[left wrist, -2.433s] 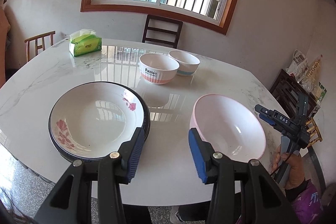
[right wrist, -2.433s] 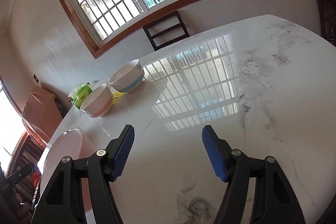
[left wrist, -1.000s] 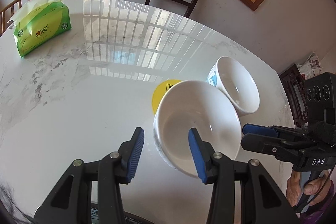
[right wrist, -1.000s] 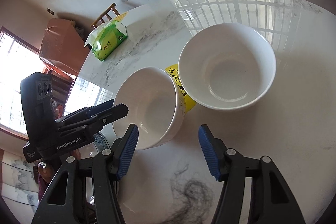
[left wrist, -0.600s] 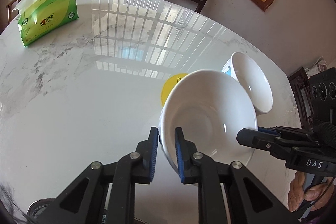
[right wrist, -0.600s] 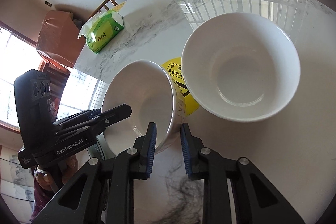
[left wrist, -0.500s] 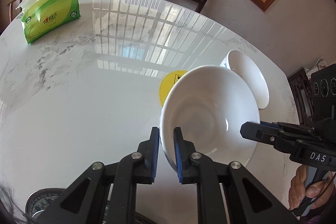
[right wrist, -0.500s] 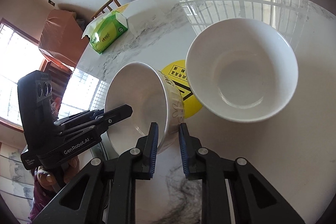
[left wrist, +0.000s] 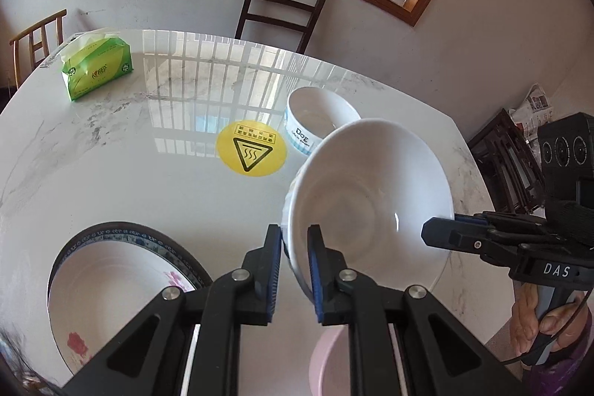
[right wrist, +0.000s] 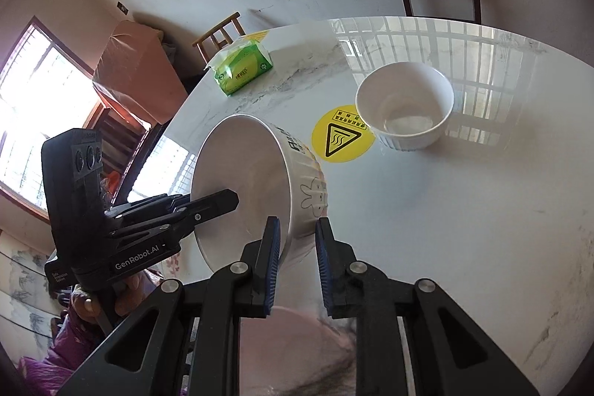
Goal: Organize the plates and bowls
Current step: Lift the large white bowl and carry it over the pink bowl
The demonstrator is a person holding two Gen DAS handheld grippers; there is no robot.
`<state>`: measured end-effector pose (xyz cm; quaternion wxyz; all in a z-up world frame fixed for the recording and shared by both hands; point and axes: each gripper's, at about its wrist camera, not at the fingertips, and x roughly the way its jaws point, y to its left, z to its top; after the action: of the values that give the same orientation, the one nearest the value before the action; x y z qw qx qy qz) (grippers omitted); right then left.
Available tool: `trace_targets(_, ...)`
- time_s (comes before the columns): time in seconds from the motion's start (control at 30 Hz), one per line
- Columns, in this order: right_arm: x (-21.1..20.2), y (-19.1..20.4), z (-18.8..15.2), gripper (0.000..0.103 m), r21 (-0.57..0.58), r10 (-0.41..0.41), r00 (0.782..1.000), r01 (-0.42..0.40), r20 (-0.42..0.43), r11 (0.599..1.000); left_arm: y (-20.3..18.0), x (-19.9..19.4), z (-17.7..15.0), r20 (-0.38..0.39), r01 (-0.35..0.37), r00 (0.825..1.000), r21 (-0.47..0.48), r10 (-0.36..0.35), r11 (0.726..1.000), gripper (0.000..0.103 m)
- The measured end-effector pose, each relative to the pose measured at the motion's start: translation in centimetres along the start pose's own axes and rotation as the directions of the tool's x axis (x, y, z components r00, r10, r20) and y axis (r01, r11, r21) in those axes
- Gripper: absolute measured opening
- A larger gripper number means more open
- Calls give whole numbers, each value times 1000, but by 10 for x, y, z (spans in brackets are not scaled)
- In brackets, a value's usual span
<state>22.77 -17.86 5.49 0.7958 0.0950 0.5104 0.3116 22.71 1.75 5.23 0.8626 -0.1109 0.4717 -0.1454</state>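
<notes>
A white bowl (left wrist: pixel 371 195) with a rabbit drawing on its side (right wrist: pixel 260 180) is held in the air above the table by both grippers. My left gripper (left wrist: pixel 294 258) is shut on its near rim. My right gripper (right wrist: pixel 296 251) is shut on the opposite rim. The bowl is tilted. Below it lies the pink bowl (left wrist: pixel 330 359), also in the right wrist view (right wrist: pixel 297 340). A second white bowl with blue trim (left wrist: pixel 319 117) stands on the table, also in the right wrist view (right wrist: pixel 406 106). The flowered plate (left wrist: pixel 111 284) lies at the left.
A yellow round warning sticker (left wrist: pixel 251 148) is on the white marble table (left wrist: pixel 148 180). A green tissue pack (left wrist: pixel 97 69) sits at the far left. A dark chair (left wrist: pixel 282 6) stands behind the table. A dark cabinet (left wrist: pixel 508 151) is at the right.
Both grippers closed on the white rabbit bowl's rim, lifted it off the yellow sticker and carried it back toward the near edge, over the pink bowl. The plate has come into view.
</notes>
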Motion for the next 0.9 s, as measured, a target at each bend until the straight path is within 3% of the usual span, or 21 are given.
trace_targets(0.23,-43,9,-66,19,28,-2,1000,1,29,1000,-33,-21,-54,-38,47,998,34,-46,998,15)
trace_targets(0.47,-43,7,-114,19,60,-8,1000,8,-9,998,-45,-17,-95,-107,34,994,62,-27,998,15)
trace_targets(0.9,-29,-3,-140,19,113,-14,999,20,-53,993,-43,-7,-110,-141,11,990,80,0,997,15)
